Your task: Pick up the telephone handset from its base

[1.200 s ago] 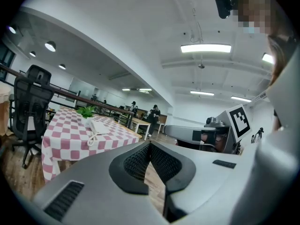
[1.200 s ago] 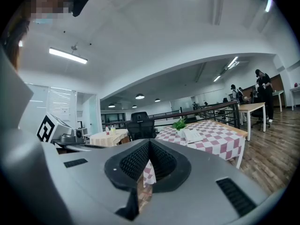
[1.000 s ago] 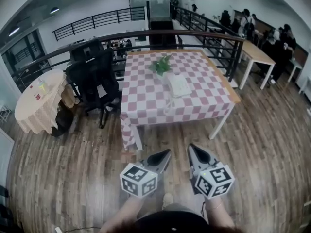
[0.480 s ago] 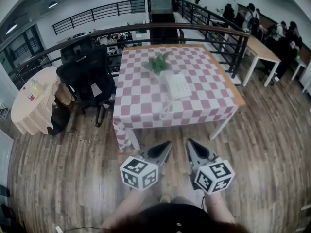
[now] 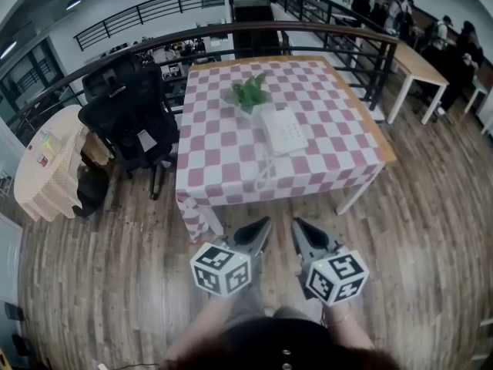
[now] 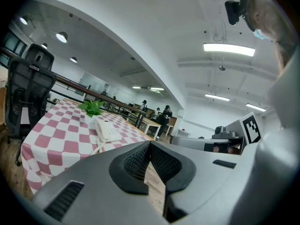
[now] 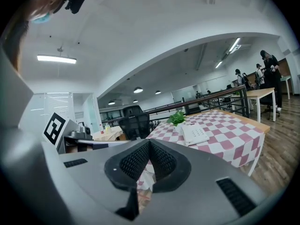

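A white telephone (image 5: 283, 131) lies in the middle of a table with a pink-and-white checked cloth (image 5: 223, 160). Its handset (image 5: 269, 131) rests on the base's left side, and a coiled cord (image 5: 265, 173) runs toward the near edge. The phone also shows small in the left gripper view (image 6: 107, 130) and the right gripper view (image 7: 194, 133). My left gripper (image 5: 263, 223) and right gripper (image 5: 296, 223) are held side by side over the wooden floor, short of the table's near edge, pointing at it. Both are shut with nothing between the jaws.
A green potted plant (image 5: 248, 91) stands just behind the phone. A black office chair (image 5: 129, 118) sits left of the table, with a round cloth-covered table (image 5: 48, 164) beyond it. A dark railing (image 5: 323, 33) runs behind. A wooden table (image 5: 420, 68) and people are at the far right.
Both grippers have moved forward together toward the checked table, which now looks nearer and larger. Their jaws have stayed shut.
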`<action>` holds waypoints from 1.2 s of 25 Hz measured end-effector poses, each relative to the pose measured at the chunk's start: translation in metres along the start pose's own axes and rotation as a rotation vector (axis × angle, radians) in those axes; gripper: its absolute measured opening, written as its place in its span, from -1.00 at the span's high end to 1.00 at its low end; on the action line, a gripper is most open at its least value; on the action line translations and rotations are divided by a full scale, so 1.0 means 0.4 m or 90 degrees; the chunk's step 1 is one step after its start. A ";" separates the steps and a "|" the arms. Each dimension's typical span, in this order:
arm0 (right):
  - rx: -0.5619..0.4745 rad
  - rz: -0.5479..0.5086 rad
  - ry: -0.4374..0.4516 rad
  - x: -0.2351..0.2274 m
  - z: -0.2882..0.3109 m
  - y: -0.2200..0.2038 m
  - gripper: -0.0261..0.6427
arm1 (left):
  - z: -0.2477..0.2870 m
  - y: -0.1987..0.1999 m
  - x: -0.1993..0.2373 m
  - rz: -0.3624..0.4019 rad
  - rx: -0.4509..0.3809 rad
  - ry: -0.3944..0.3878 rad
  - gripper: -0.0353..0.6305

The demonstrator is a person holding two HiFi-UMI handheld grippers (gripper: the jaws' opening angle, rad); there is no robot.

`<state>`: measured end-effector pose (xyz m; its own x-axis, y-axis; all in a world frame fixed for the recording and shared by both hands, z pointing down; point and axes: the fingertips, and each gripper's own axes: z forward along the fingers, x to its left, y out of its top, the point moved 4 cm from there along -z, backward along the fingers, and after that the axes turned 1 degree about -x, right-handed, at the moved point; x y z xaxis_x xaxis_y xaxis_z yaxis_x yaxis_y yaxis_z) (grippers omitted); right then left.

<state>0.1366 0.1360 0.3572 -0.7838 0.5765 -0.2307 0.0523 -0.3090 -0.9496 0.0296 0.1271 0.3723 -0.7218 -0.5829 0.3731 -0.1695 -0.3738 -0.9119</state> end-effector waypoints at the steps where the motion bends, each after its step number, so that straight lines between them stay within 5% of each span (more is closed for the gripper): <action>1: 0.004 0.000 -0.005 -0.013 0.018 0.002 0.91 | 0.016 0.006 0.016 -0.001 0.002 -0.002 0.87; 30: -0.001 0.015 -0.131 -0.345 0.728 0.216 0.91 | 0.469 0.315 0.613 0.030 0.057 -0.088 0.87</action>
<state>0.0690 -0.1904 0.3687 -0.8922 0.4023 -0.2054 0.0733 -0.3197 -0.9447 -0.0430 -0.1985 0.3809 -0.6278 -0.6921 0.3561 -0.0735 -0.4028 -0.9123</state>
